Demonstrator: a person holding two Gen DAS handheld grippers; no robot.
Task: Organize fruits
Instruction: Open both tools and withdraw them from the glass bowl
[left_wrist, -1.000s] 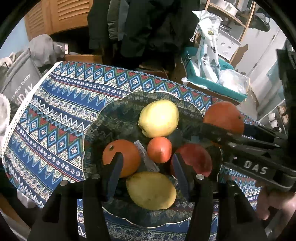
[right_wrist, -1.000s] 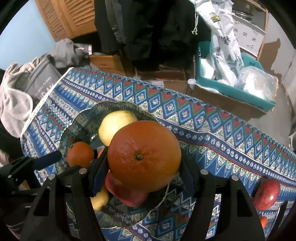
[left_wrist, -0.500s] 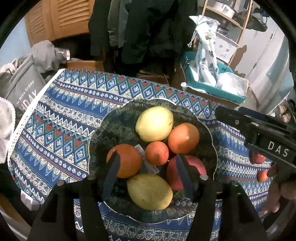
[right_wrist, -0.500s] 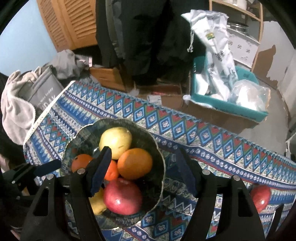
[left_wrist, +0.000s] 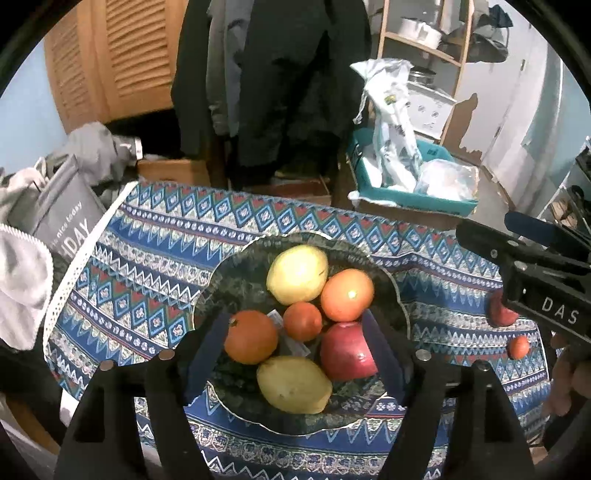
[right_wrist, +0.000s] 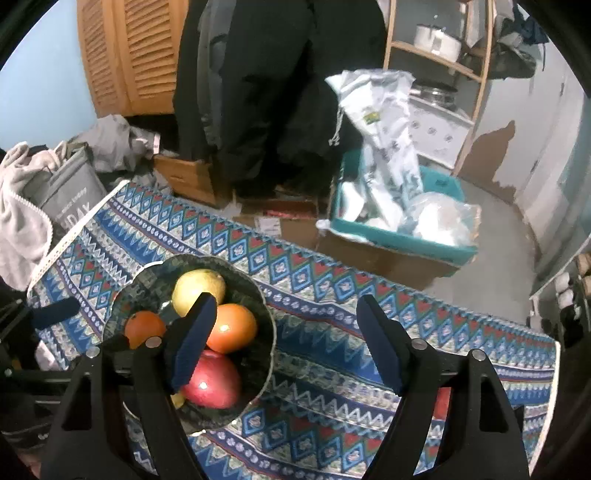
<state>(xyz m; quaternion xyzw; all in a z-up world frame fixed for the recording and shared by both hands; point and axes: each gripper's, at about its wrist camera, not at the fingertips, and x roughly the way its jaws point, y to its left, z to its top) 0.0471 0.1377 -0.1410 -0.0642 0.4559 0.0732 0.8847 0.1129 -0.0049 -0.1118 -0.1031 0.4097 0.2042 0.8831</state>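
Note:
A dark patterned bowl (left_wrist: 400, 306) on the blue patterned tablecloth (left_wrist: 155, 258) holds two yellow fruits (left_wrist: 297, 275), a large orange (left_wrist: 347, 295), another orange (left_wrist: 251, 341), a small orange fruit (left_wrist: 302, 320) and a red apple (left_wrist: 347, 356). My left gripper (left_wrist: 293, 332) hovers above the bowl, its jaws opening and pressing on nothing. My right gripper (right_wrist: 285, 301) hangs higher, right of the bowl (right_wrist: 266, 314), with jaws opening and empty. The large orange (right_wrist: 234, 328) lies in the bowl. A loose red apple (left_wrist: 500, 314) and a small orange fruit (left_wrist: 519, 347) lie on the cloth at the right.
Beyond the table's far edge stand a teal crate (right_wrist: 399, 240) with white bags, cardboard boxes (right_wrist: 192, 177) and hanging dark clothes (left_wrist: 280, 74). A grey bag (left_wrist: 66, 229) and pale cloth sit at the left end. The right gripper's body (left_wrist: 535, 273) juts in beside the bowl.
The right gripper let go of the large orange, which now lies in the bowl, and rose away. Both grippers' jaws widened, and the left gripper lifted.

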